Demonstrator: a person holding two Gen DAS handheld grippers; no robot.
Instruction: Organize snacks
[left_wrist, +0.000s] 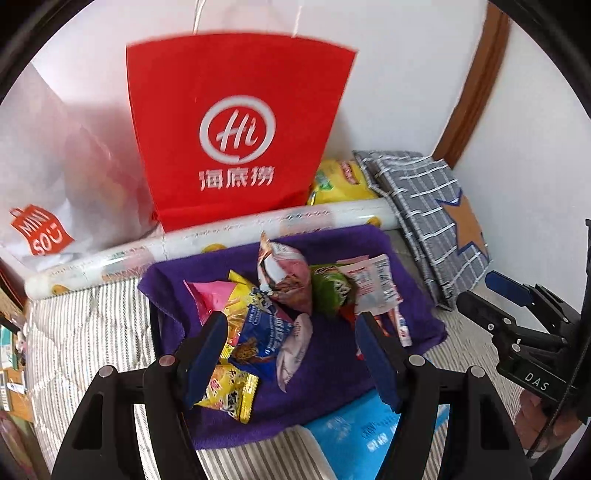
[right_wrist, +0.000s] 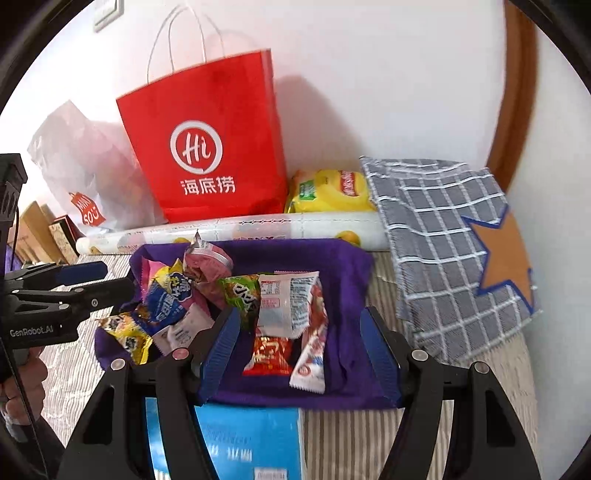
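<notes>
A purple cloth (left_wrist: 332, 373) (right_wrist: 347, 280) lies on striped bedding with several snack packets heaped on it. Among them are a blue packet (left_wrist: 258, 332) (right_wrist: 166, 295), a yellow packet (left_wrist: 229, 391), a green packet (left_wrist: 328, 291) (right_wrist: 240, 295), a white packet (right_wrist: 284, 306) and a red packet (right_wrist: 269, 354). My left gripper (left_wrist: 291, 354) hovers open above the blue and yellow packets and holds nothing. My right gripper (right_wrist: 301, 350) hangs open over the white and red packets, also with nothing in it. Each gripper shows at the edge of the other's view.
A red paper bag (left_wrist: 236, 140) (right_wrist: 207, 147) and a white plastic bag (left_wrist: 44, 177) stand against the wall. A white roll (left_wrist: 221, 236) lies behind the cloth, with a yellow chips bag (left_wrist: 340, 181) beyond it. A grey checked cloth with a star (left_wrist: 436, 221) is at right. A light blue pack (right_wrist: 247, 435) lies in front.
</notes>
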